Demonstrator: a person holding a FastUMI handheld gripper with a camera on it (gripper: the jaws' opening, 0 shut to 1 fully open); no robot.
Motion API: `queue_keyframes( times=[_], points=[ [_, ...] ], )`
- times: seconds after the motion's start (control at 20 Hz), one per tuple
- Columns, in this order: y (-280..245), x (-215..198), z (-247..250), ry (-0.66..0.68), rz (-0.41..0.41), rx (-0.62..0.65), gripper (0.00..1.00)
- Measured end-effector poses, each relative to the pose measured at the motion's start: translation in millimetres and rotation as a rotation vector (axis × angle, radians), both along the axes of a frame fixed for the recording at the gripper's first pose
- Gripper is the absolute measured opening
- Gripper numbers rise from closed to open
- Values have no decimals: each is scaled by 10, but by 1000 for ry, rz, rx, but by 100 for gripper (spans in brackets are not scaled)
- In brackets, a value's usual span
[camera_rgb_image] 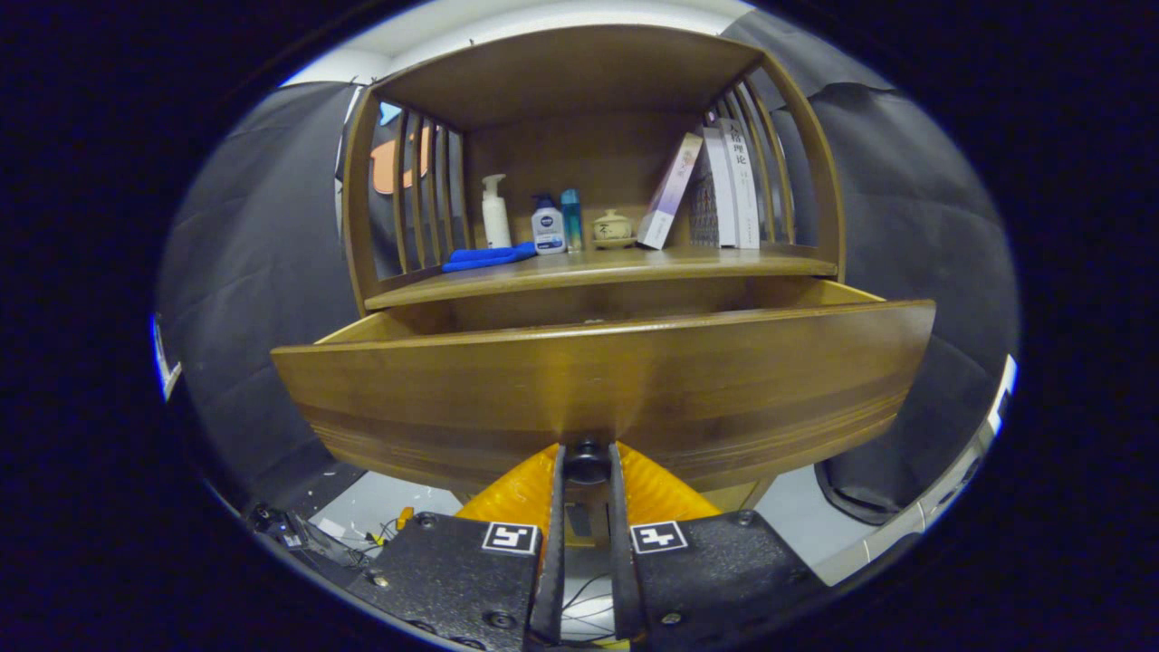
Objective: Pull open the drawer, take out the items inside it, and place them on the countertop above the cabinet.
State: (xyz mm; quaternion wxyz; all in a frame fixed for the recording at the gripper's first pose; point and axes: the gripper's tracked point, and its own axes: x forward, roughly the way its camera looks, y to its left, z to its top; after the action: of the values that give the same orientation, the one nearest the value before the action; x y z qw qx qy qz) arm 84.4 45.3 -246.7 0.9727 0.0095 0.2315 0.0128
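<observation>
Gripper (587,462) fingers are squeezed close together on the small dark knob (588,464) at the bottom middle of the drawer front. One finger presses on each side of the knob, so the gripper is holding it tight.

The drawer (598,389) is pulled out from the wooden cabinet (819,181). Its wide curved front stands right at the fingertips and spreads out to both sides of them. Behind the front you can see the top edges of the drawer's side walls running back to the cabinet. The inside of the drawer is hidden by the tall front, so I cannot tell what is in it.

Above the drawer, further back past the fingers, is the countertop (598,267). On it, from one side to the other, sit a blue cloth (489,257), a white pump bottle (494,213), a small white and blue bottle (548,226), a thin teal bottle (571,217), a little round pot (612,228) with a lid, and some books (724,186). One book leans over against the others, which stand up straight. Wooden bars close in both sides of the shelf space.
</observation>
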Motion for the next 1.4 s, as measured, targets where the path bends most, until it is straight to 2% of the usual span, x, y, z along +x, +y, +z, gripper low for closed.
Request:
queue_keyframes(
  times=[0.35, 0.65, 0.75, 1.0, 1.3, 1.4],
  points=[
    [-19, -328, -46, 18, 5, 10, 24],
    [-13, -403, -43, 16, 7, 9, 24],
    [-35, -425, -38, 14, 2, -2, 28],
    [-140, -448, 431, -107, -15, -108, 55],
    [-131, -293, 1318, -268, -30, -18, 94],
    [-169, -149, 1539, -275, -41, -17, 95]
  ],
)
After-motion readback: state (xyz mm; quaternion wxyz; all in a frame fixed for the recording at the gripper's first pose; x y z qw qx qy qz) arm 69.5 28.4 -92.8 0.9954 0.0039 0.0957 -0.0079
